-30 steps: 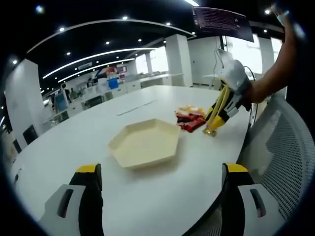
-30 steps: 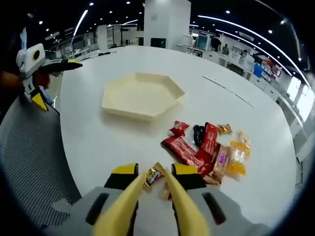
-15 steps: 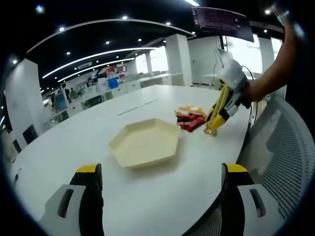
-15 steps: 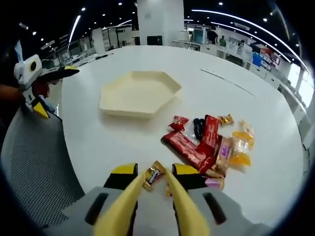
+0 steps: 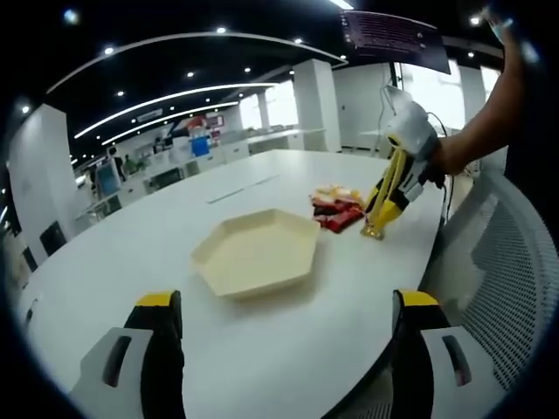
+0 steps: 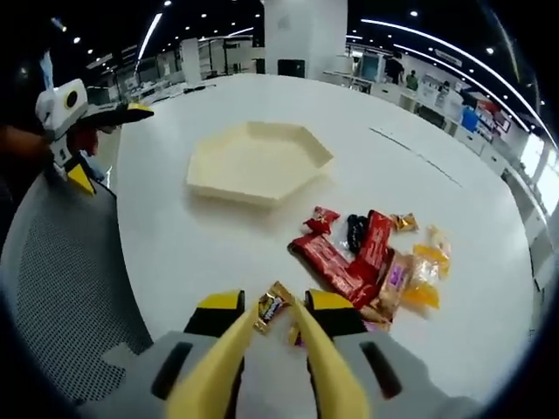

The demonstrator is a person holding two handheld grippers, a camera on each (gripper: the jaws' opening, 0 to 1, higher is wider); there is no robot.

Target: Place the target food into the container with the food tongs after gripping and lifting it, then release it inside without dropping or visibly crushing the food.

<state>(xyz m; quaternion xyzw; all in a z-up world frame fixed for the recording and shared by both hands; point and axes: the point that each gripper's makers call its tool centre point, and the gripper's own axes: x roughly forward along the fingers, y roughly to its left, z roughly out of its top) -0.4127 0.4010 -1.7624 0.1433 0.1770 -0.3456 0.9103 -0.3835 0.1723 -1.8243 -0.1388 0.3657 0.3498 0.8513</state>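
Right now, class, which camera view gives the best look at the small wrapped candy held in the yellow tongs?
The right gripper view: the wrapped candy sits close up between the yellow tongs, its gold wrapper visible. In the left gripper view the candy is a tiny distant speck at the tong tips, near the table edge.

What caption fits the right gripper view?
Yellow tongs grip a small gold-wrapped candy above the white table, near a cream hexagonal tray.

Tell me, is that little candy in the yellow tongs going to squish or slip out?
The candy is small and wrapped, so it is probably light and fairly firm, unlikely to squish. Its shiny wrapper looks slippery, and the tongs pinch just its edge, so it might slide or twist. Its crinkly ends would likely flop.
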